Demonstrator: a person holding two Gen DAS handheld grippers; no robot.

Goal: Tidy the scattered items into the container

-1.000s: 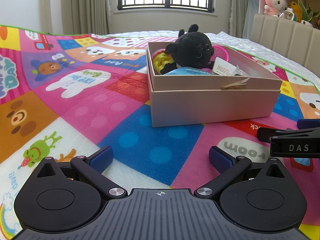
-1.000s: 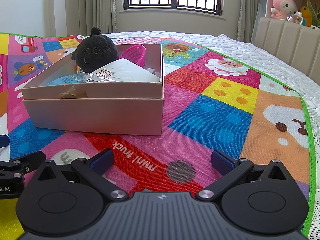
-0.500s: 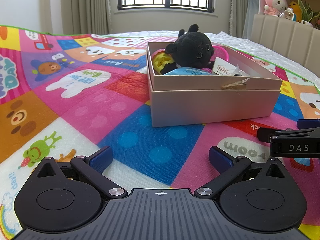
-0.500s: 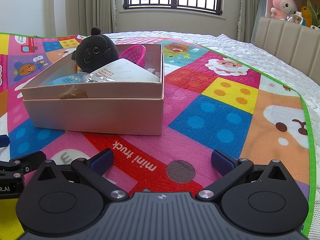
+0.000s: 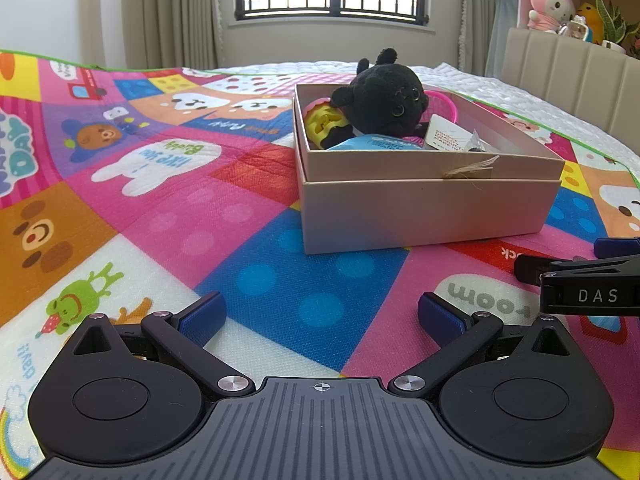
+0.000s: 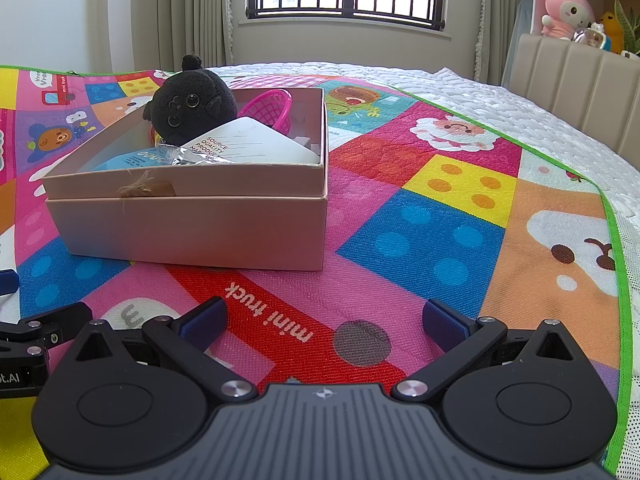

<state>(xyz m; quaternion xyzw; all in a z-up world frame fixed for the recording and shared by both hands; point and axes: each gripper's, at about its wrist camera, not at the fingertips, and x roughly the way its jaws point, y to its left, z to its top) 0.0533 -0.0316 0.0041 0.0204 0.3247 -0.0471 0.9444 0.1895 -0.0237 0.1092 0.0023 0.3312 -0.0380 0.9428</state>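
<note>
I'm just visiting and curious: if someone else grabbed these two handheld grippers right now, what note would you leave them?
Left gripper: open, empty, low over the play mat, facing the box.
Right gripper: open, empty, beside the left one.
Pink box: sits on the mat, lid off. Inside are a black plush toy, a pink basket, a yellow toy, a blue packet and a white card.
Done: these items are in the box.
Left: no loose items show on the mat in either view; check outside the views before stopping.
</note>
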